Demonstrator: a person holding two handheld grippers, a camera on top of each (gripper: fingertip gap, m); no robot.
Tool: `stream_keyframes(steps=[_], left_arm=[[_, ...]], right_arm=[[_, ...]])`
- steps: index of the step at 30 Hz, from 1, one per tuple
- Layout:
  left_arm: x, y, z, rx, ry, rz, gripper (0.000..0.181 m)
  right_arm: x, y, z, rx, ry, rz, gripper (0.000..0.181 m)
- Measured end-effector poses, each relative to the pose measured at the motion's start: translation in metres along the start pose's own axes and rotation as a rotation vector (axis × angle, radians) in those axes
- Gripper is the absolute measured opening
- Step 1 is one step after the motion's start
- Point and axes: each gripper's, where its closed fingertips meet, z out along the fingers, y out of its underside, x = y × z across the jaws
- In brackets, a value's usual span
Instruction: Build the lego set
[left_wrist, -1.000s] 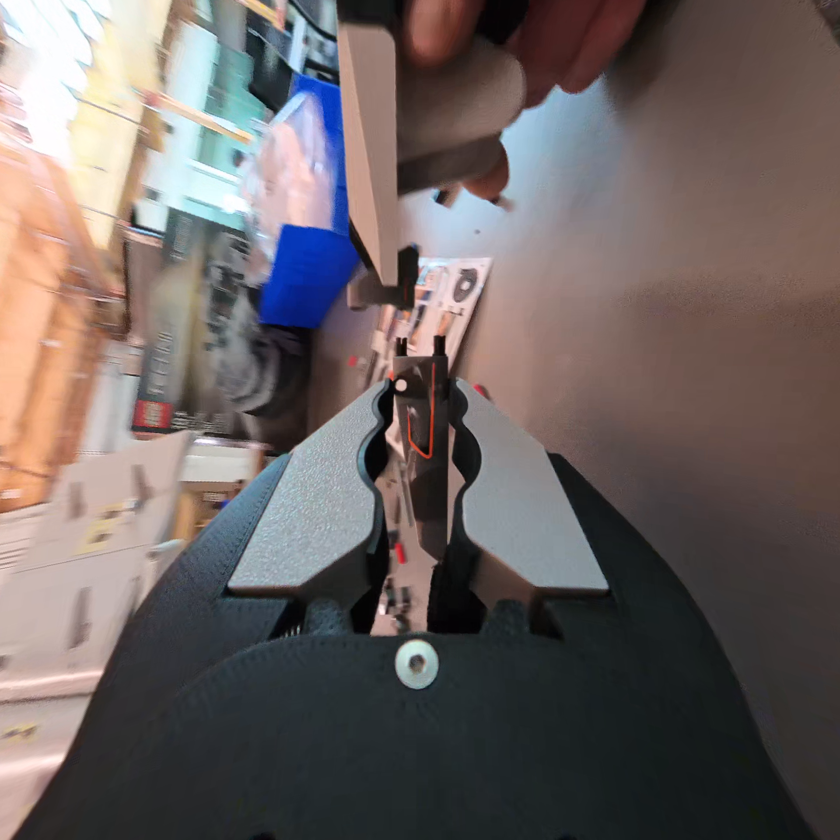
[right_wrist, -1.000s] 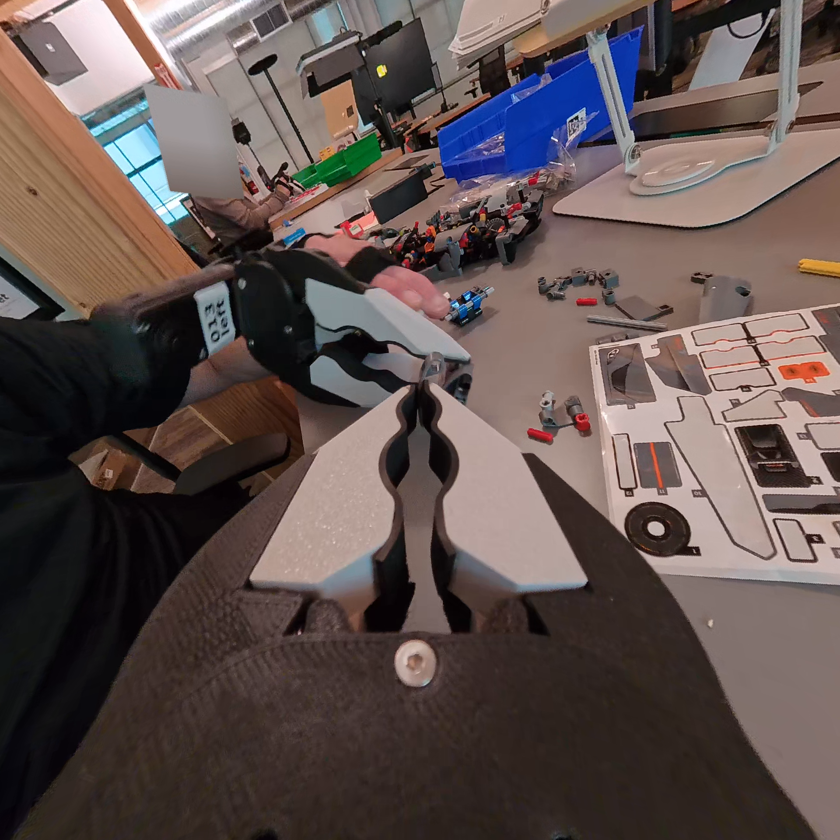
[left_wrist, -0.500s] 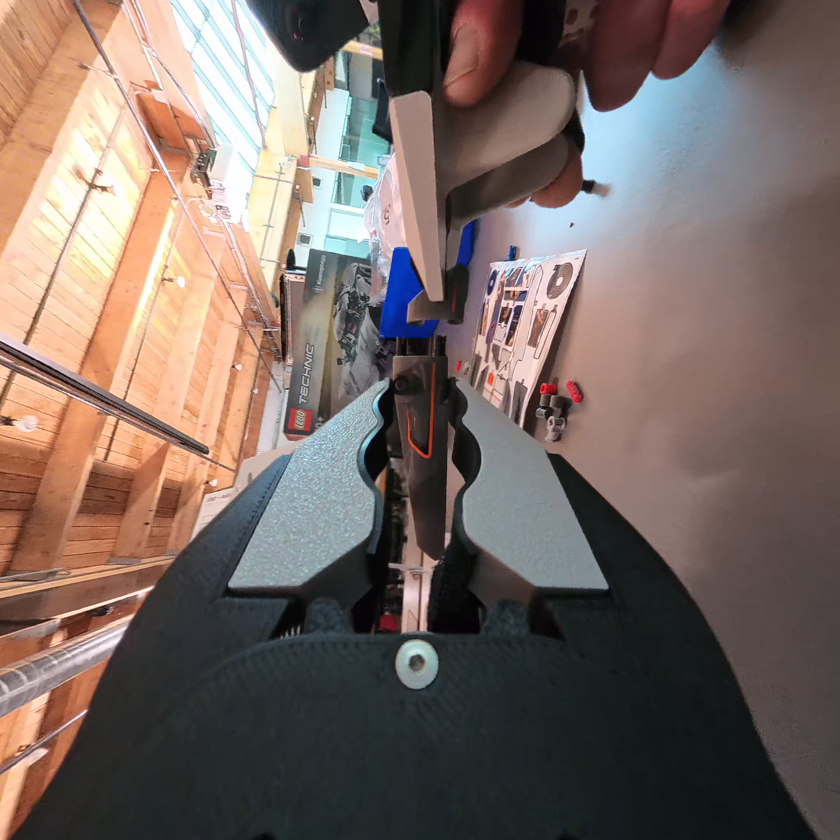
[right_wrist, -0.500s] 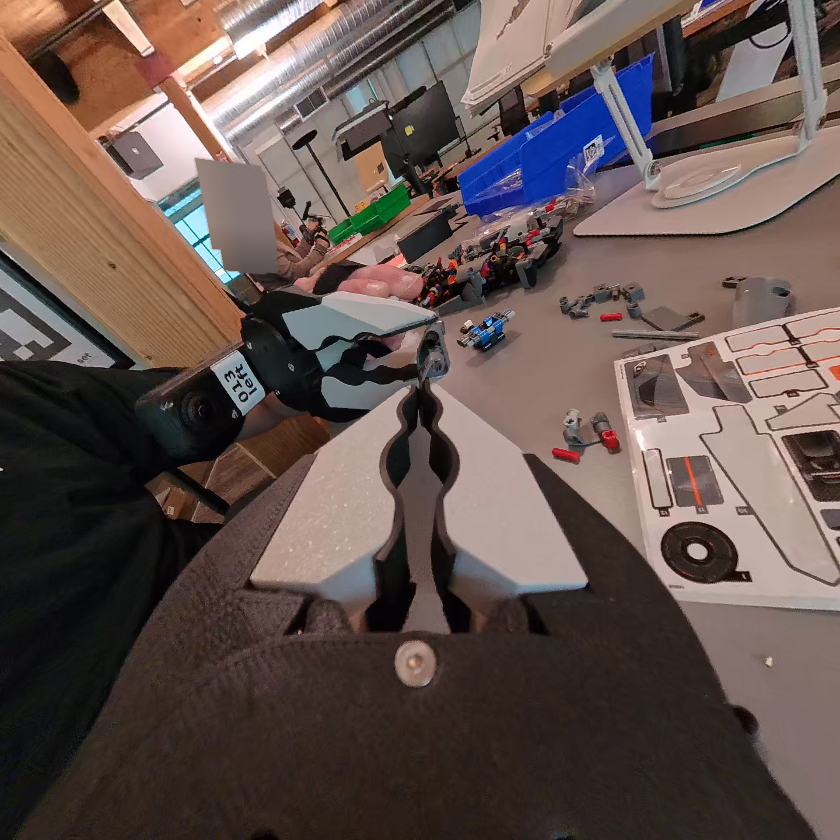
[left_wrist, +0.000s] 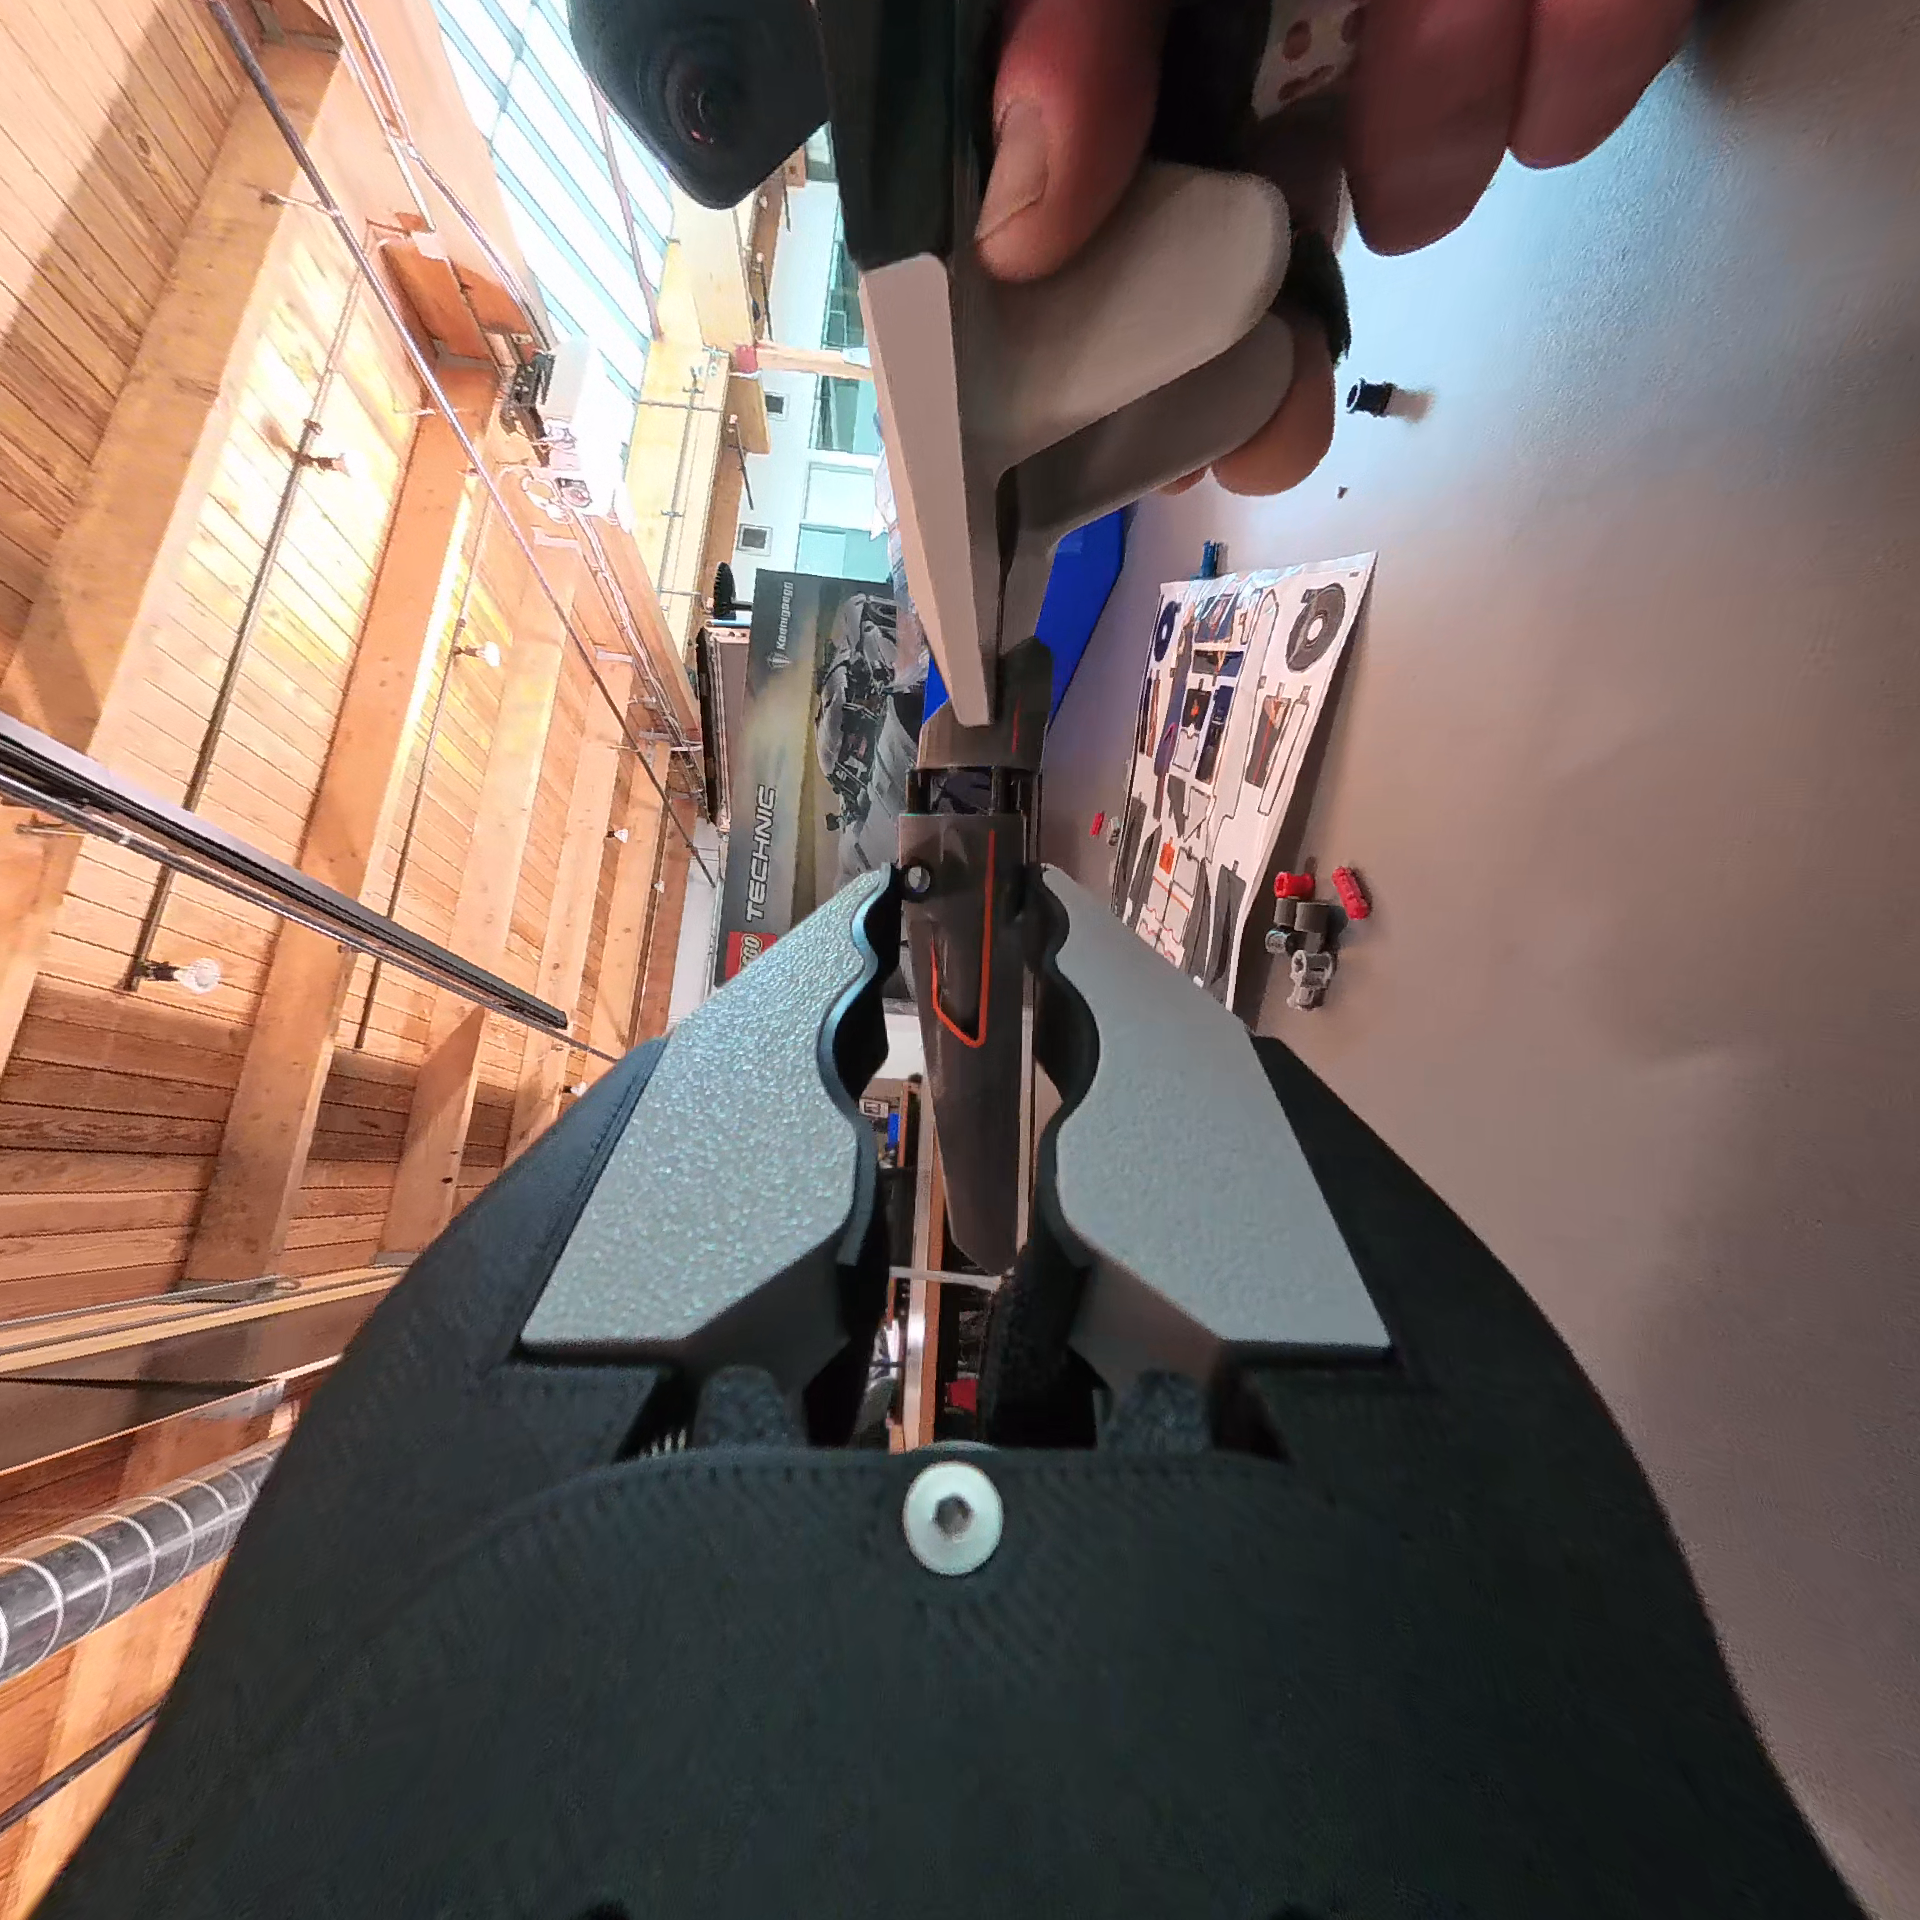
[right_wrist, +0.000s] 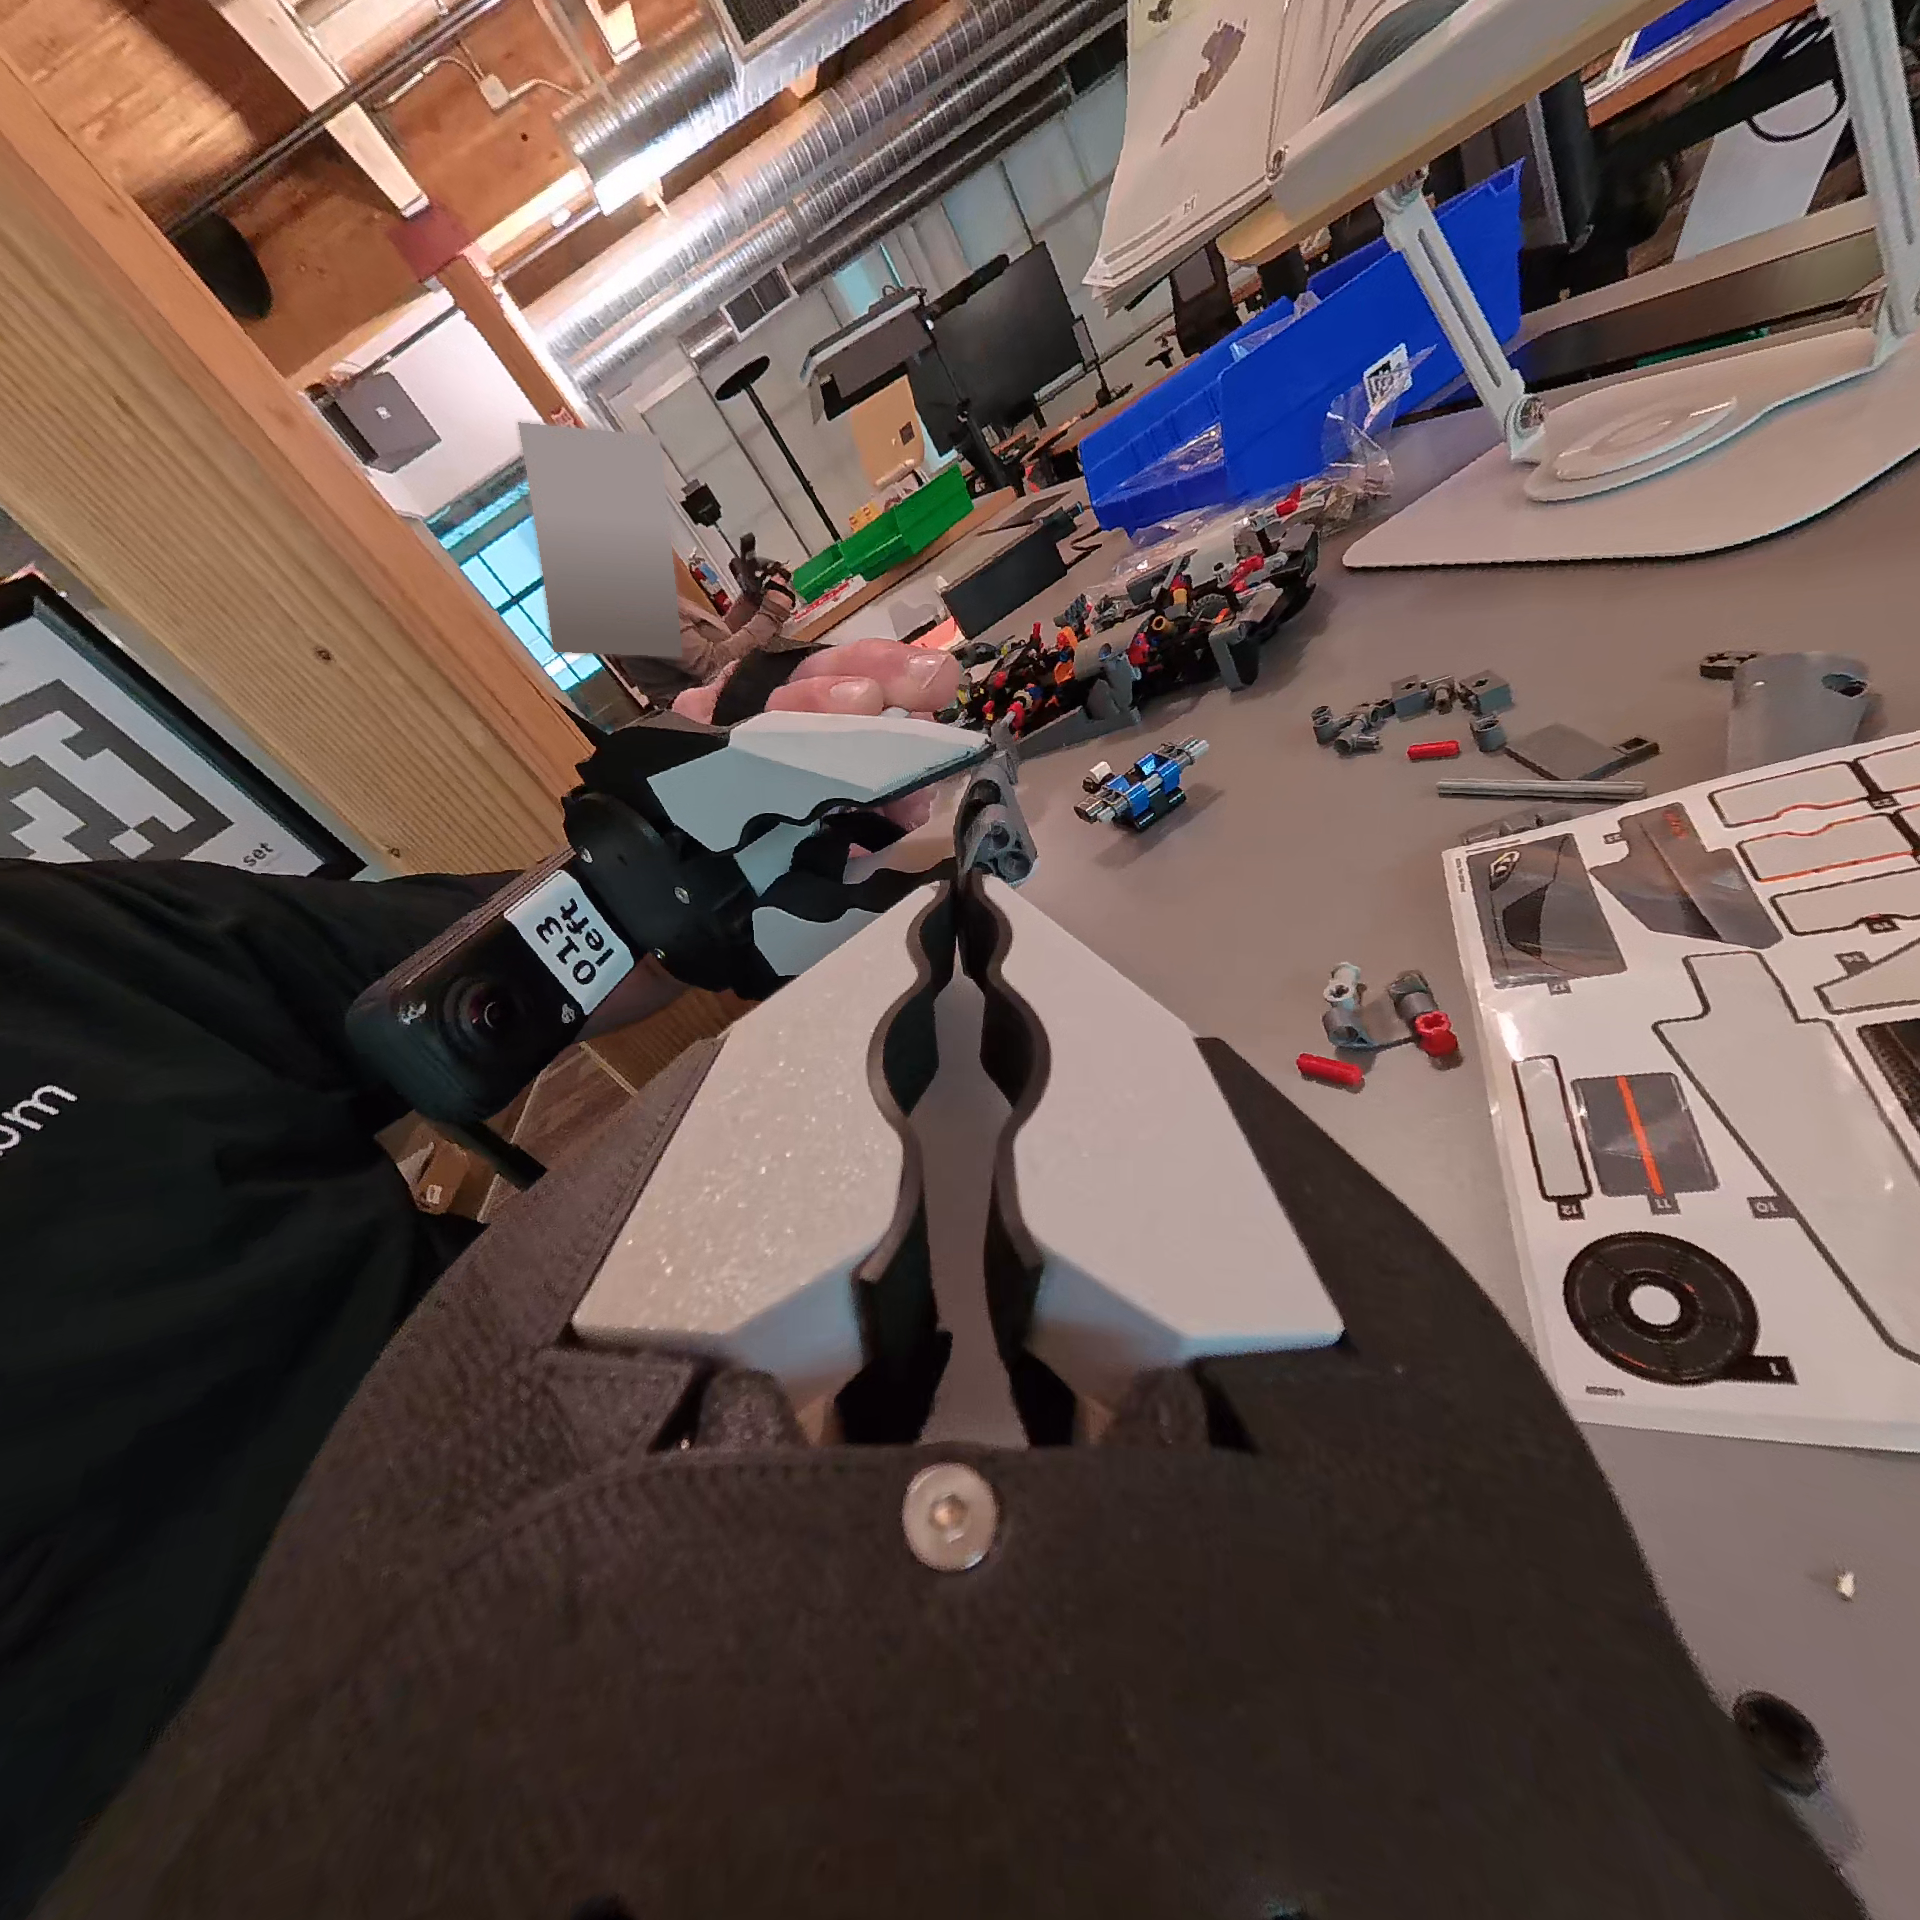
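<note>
In the left wrist view my left gripper (left_wrist: 966, 894) is shut on a dark grey lego panel with an orange line (left_wrist: 971, 997), held in the air above the grey table (left_wrist: 1662, 935). My right gripper (left_wrist: 992, 696) comes in from the top, shut on a second dark grey panel piece (left_wrist: 1023, 686). The two pieces meet end to end at short black pins (left_wrist: 971, 790). In the right wrist view my right gripper (right_wrist: 966, 894) is shut, its tips against the grey piece (right_wrist: 995, 836) that sticks out of the left gripper (right_wrist: 971, 805).
A sticker sheet (right_wrist: 1714, 1039) lies on the table at the right. Loose grey and red parts (right_wrist: 1382, 1018), a small blue assembly (right_wrist: 1143, 790) and a partly built chassis (right_wrist: 1132, 644) lie beyond. Blue bins (right_wrist: 1299, 416) and a booklet stand (right_wrist: 1662, 447) are at the back.
The right gripper has closed the gap to the left gripper, and the two panel pieces now touch at the pins. Both grippers have tilted, so the backgrounds have shifted.
</note>
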Motion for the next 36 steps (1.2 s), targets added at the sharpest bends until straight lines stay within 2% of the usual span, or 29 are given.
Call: stream_keyframes(steps=[20, 36], left_arm=[[-0.0032, 0.0028, -0.0005, -0.042, -0.047, 0.055, 0.019], [-0.0057, 0.0055, -0.0025, -0.05, -0.047, 0.024, 0.019]], right_arm=[[0.0004, -0.0049, 0.003, 0.069, 0.078, -0.029, 0.0], [-0.0033, -0.0059, 0.0076, 0.061, 0.112, -0.145, 0.0]])
